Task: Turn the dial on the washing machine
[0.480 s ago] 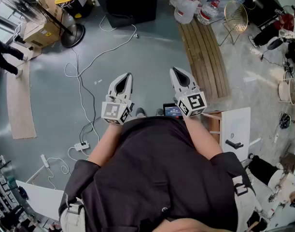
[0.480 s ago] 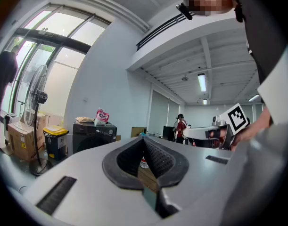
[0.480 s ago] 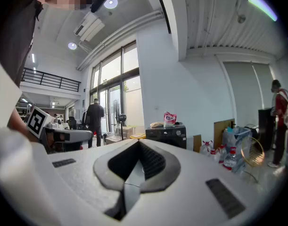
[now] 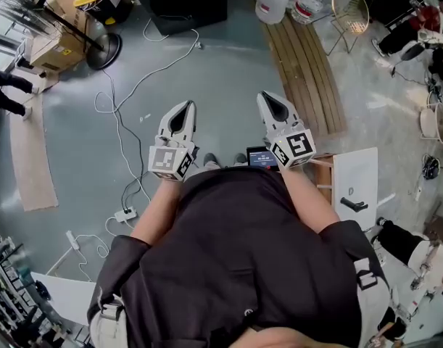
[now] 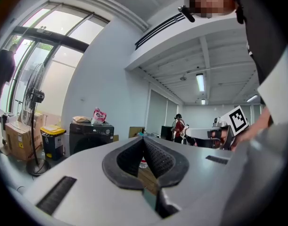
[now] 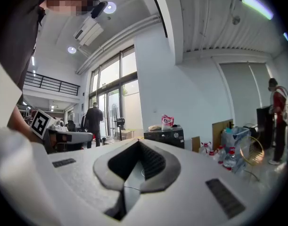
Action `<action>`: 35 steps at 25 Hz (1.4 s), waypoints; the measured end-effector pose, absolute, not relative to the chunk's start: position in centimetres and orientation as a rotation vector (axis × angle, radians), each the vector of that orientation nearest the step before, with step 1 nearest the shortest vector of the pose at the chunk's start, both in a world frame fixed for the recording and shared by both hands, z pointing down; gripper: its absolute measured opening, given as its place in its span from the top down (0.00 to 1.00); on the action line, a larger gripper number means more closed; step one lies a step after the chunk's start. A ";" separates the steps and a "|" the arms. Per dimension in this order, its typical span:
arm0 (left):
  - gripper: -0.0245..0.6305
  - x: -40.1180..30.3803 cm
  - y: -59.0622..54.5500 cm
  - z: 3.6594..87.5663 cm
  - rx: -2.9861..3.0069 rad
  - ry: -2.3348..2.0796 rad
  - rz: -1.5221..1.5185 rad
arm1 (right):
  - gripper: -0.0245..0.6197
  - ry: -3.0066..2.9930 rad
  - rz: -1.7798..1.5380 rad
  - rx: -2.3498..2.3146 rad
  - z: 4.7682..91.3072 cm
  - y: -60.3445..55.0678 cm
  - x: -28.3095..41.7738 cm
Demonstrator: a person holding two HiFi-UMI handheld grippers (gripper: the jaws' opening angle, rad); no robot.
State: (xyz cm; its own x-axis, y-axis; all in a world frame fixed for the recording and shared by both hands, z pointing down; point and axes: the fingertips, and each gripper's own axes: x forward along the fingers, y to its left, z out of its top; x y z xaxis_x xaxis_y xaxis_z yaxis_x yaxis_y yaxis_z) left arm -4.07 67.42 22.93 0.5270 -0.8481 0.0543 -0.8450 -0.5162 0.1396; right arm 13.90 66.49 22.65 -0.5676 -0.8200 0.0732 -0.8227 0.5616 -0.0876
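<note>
Head view shows left gripper (image 4: 183, 109) and right gripper (image 4: 272, 101) barely shifted, jaws together, empty; washing machine (image 4: 188, 6) still well ahead.

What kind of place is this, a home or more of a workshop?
Most likely a workshop or test lab, not a home: a bare grey floor strewn with loose cables, stacked cardboard boxes, and a dark washing machine standing on its own by the wall.

We see even daylight from tall windows (image 6: 111, 98) and ceiling lamps (image 5: 199, 81); both gripper views bow strongly at their dark edges.
</note>
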 end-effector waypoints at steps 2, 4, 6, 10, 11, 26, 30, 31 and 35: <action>0.97 -3.5 67.2 22.8 2.620 -1.450 -0.031 | 0.96 -2.757 0.185 1.456 22.7 66.4 14.5; 0.97 -2.6 67.1 23.0 2.620 -1.443 -0.026 | 0.96 -2.758 0.194 1.457 22.9 66.4 15.5; 0.97 -1.5 67.1 23.3 2.619 -1.438 -0.022 | 0.96 -2.761 0.200 1.453 23.2 66.6 16.6; 0.97 0.8 67.5 24.4 2.614 -1.429 -0.007 | 0.95 -2.771 0.224 1.434 24.3 67.4 18.4; 0.97 1.4 67.6 24.6 2.607 -1.425 -0.006 | 0.95 -2.773 0.232 1.429 24.6 67.5 18.9; 0.97 2.0 62.8 24.9 2.551 -1.478 -0.001 | 0.56 -2.828 0.256 1.401 25.4 60.8 19.5; 0.97 1.1 58.9 26.0 2.534 -1.472 -0.024 | 0.54 -2.838 0.291 1.282 26.1 57.1 17.4; 0.97 0.7 57.5 26.2 2.529 -1.472 -0.029 | 0.54 -2.829 0.279 1.275 26.0 55.9 17.0; 0.97 -1.8 51.4 26.0 2.512 -1.490 -0.067 | 0.55 -2.791 0.228 1.308 25.4 50.6 15.3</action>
